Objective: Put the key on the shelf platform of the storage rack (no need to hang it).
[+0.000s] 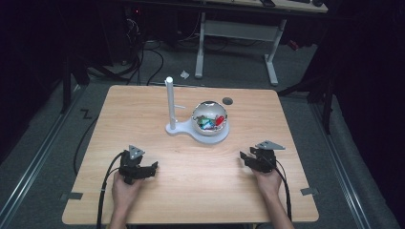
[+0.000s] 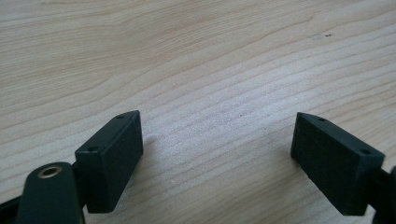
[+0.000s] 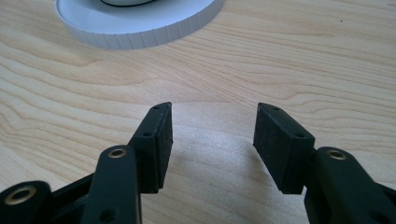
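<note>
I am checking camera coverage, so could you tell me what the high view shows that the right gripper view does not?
High view alone: the shiny bowl of colourful bits, the white post, both hands, and the left gripper. Right gripper view alone: a close look at the ribbed rim of the white base. Both: the wooden table and the right gripper, open with nothing between its jaws.

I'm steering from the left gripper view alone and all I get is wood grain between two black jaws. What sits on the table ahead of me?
Observer: A shiny bowl holding small colourful pieces, on a white base, near the table's middle.
Operator: Anything else on that base?
Observer: A white upright post rises from its left end.
Operator: Where is the other claw?
Observer: The right claw is low over the wooden table, near the front right edge, jaws apart with nothing between them.
</note>
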Demonstrator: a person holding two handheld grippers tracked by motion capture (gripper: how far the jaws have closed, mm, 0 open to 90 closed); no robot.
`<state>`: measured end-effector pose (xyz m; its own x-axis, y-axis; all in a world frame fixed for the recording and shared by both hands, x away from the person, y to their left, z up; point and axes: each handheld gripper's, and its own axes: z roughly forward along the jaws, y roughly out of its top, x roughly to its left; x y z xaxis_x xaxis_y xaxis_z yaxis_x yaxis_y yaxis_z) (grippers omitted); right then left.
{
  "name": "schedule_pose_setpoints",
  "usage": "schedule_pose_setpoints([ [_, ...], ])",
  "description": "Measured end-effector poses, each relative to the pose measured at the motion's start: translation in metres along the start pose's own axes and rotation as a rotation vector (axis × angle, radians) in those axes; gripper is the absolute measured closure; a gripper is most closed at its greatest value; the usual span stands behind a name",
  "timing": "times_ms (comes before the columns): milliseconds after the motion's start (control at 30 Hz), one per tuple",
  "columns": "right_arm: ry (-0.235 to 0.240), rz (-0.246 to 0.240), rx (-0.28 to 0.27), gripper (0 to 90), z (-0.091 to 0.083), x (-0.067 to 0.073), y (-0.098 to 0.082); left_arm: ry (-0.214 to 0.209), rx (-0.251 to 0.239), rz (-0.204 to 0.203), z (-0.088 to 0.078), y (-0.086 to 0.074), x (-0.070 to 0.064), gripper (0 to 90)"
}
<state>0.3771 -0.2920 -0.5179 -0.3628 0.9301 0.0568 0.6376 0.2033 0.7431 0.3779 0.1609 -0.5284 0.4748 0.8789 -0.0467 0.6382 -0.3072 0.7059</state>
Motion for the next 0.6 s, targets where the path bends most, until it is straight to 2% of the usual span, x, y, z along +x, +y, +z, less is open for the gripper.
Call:
schedule_pose_setpoints([
  [233, -0.025, -0.005, 0.003, 47.5, 0.0007, 0.0, 0.0005, 0.0, 0.0, 0.0, 0.0, 0.0, 0.0, 17.4],
  [333, -0.044, -0.019, 0.027, 45.7, 0.0028, 0.0018, 0.0012, 0.0, 0.0, 0.0, 0.0, 0.0, 0.0, 17.4],
  [400, -0.061, -0.036, 0.063, 43.3, 0.0062, 0.0039, 0.0024, 0.0, 0.0, 0.0, 0.0, 0.0, 0.0, 17.4],
  [600, -0.062, -0.032, 0.064, 42.4, 0.0066, 0.0037, 0.0027, 0.0, 0.001, 0.002, -0.0001, -0.0001, -0.0002, 17.3],
])
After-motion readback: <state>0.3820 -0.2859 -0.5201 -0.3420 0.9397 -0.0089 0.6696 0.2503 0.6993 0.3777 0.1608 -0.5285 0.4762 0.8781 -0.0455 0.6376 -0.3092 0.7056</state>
